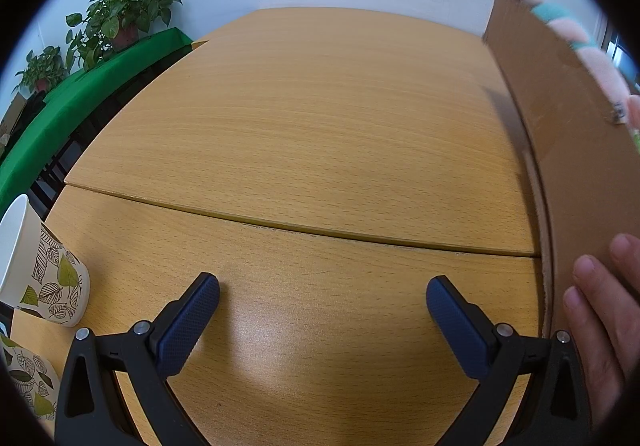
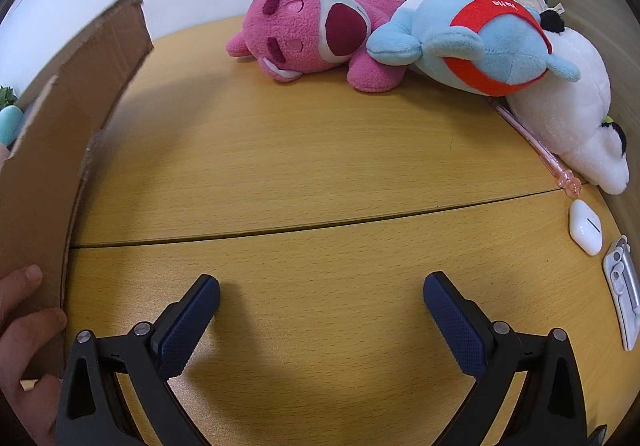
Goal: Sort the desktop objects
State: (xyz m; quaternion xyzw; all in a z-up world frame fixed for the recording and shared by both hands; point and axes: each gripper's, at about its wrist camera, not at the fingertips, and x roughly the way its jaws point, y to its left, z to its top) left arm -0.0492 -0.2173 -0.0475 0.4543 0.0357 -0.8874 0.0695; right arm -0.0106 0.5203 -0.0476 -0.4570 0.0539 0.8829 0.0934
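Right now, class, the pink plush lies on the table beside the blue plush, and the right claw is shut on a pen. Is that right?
Not quite. The right claw is open and empty; the pen lies by the white plush. The pink plush does lie beside the blue plush, as the right wrist view shows.

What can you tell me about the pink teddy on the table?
The pink plush bear looks soft and fuzzy. It has darker pink eyebrows, a big dark-red nose on a pale muzzle, closed eyes, and a small flower with a green leaf on top of its head. It lies on its side at the far edge of the wooden table, near the white wall. A blue plush toy leans against its back end. Nothing is holding it.
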